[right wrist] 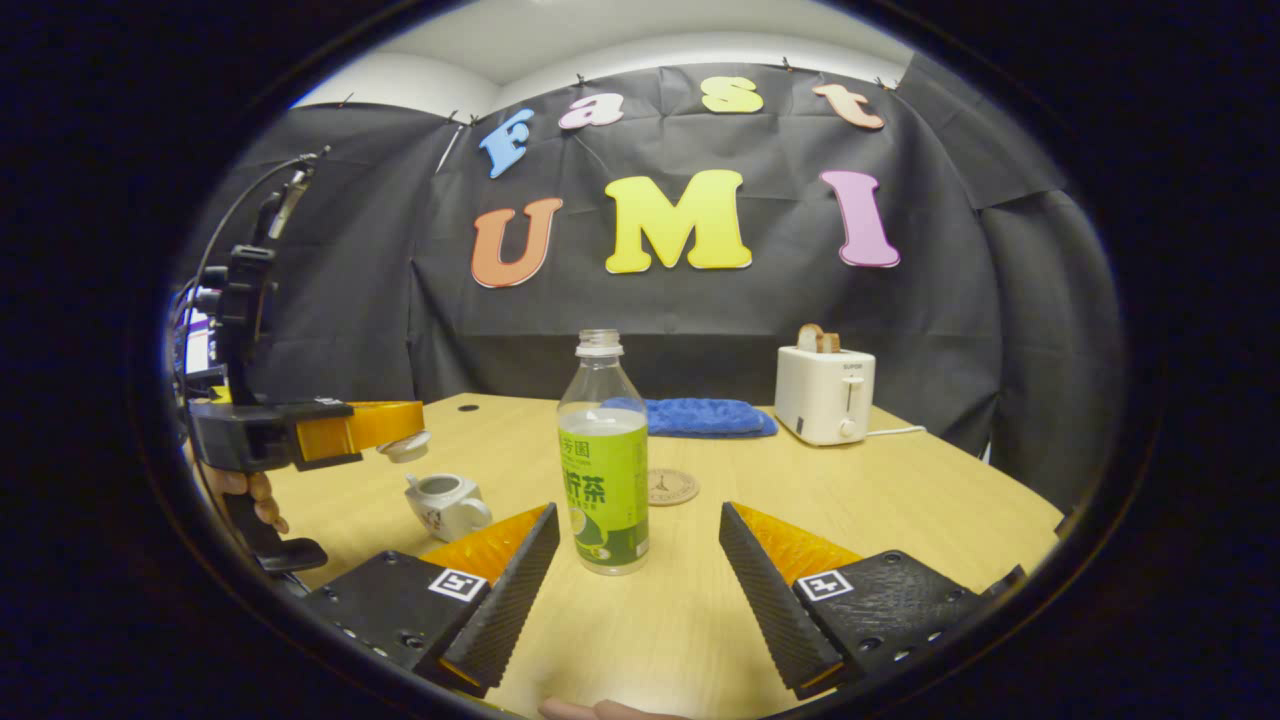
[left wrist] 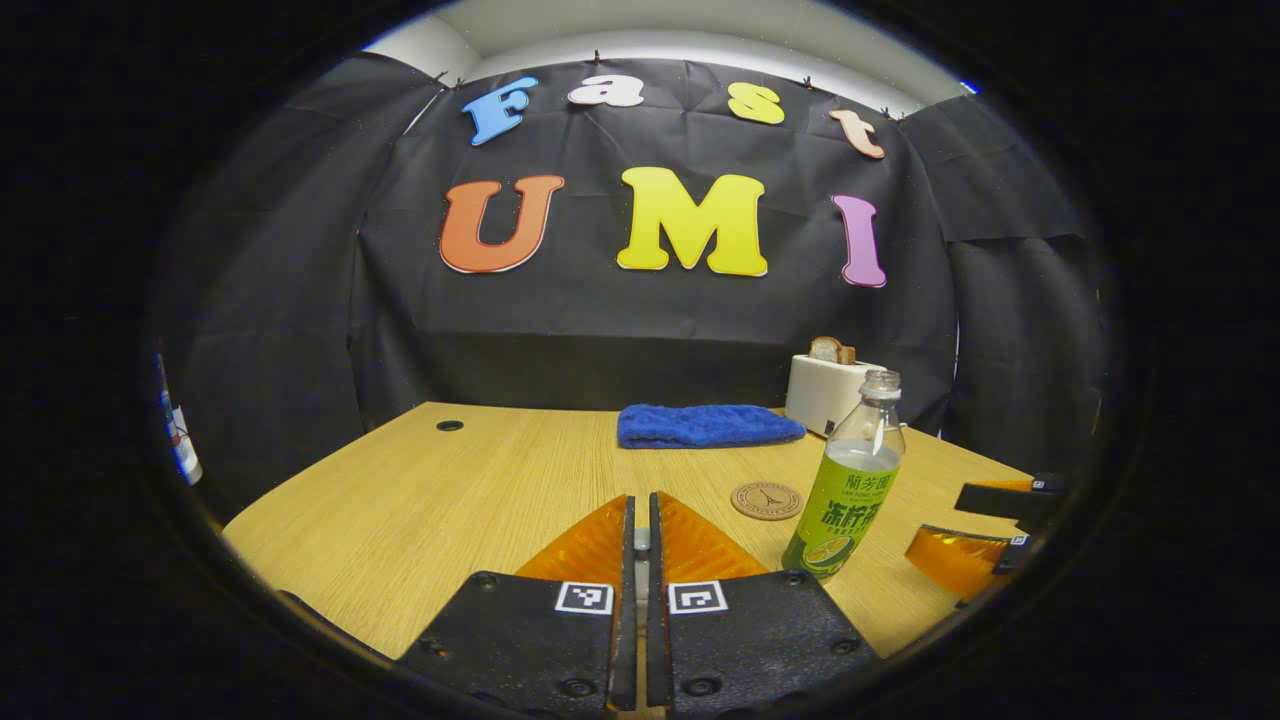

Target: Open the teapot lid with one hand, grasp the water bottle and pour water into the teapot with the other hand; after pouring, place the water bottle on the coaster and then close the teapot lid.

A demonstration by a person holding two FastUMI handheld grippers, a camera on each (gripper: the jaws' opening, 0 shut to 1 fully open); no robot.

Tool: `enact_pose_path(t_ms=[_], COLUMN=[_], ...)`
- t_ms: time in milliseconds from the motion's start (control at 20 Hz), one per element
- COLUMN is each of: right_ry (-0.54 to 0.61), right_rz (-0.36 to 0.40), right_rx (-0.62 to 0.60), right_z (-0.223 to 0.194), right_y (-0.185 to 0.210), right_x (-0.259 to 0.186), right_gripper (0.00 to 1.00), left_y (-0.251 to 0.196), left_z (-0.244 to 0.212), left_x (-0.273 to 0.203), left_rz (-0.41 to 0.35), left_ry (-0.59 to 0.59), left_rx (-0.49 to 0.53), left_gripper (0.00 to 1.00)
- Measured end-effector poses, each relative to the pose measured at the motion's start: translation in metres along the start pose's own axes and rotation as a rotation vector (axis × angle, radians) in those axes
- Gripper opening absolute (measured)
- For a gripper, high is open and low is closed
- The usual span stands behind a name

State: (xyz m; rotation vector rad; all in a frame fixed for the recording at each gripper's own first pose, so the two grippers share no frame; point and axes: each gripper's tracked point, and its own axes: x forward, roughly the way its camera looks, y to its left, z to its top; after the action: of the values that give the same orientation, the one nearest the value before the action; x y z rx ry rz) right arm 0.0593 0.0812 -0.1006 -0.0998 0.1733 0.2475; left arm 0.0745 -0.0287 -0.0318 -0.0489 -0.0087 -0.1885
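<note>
The uncapped water bottle (right wrist: 603,470), with a green label, stands upright on the wooden table (right wrist: 900,500). My right gripper (right wrist: 637,515) is open, with one finger on each side of the bottle's base and neither touching it. To the left sits the small white teapot (right wrist: 445,505) with its top uncovered. Just above it, my left gripper (right wrist: 385,425) holds the white lid (right wrist: 405,445), and a hand grips that gripper's handle. In the left gripper view the left gripper (left wrist: 640,505) has its fingers almost together on a small grey piece. The bottle (left wrist: 850,480) stands to its right. The round cork coaster (right wrist: 672,487) lies behind the bottle.
A folded blue towel (right wrist: 700,415) lies at the back of the table, with a white toaster (right wrist: 825,395) holding bread to its right. The left gripper view also has the coaster (left wrist: 766,500), the towel (left wrist: 705,425), the toaster (left wrist: 825,390) and the right gripper (left wrist: 975,530).
</note>
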Motion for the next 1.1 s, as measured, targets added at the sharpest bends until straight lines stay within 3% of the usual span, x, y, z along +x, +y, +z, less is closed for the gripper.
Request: enact_pose_path(t_ms=[350, 650, 750, 1100], right_ry=[0.001, 0.039, 0.043, 0.046], right_rz=[0.032, 0.003, -0.016, -0.091], right_rx=[0.059, 0.084, 0.078, -0.083], right_z=[0.006, -0.004, -0.005, 0.009], right_y=[0.019, 0.013, 0.01, 0.008], right_x=[0.056, 0.09, 0.095, 0.082], right_gripper=[0.94, 0.97, 0.8, 0.72], left_y=[0.019, 0.036, 0.04, 0.051], left_z=[0.034, 0.043, 0.037, 0.031], left_x=[-0.037, -0.051, -0.048, -0.048], left_rz=[0.011, 0.008, 0.01, 0.024], left_ry=[-0.01, -0.018, 0.003, 0.027], left_rx=[-0.02, -0.034, -0.043, -0.036], left_gripper=[0.06, 0.06, 0.06, 0.06])
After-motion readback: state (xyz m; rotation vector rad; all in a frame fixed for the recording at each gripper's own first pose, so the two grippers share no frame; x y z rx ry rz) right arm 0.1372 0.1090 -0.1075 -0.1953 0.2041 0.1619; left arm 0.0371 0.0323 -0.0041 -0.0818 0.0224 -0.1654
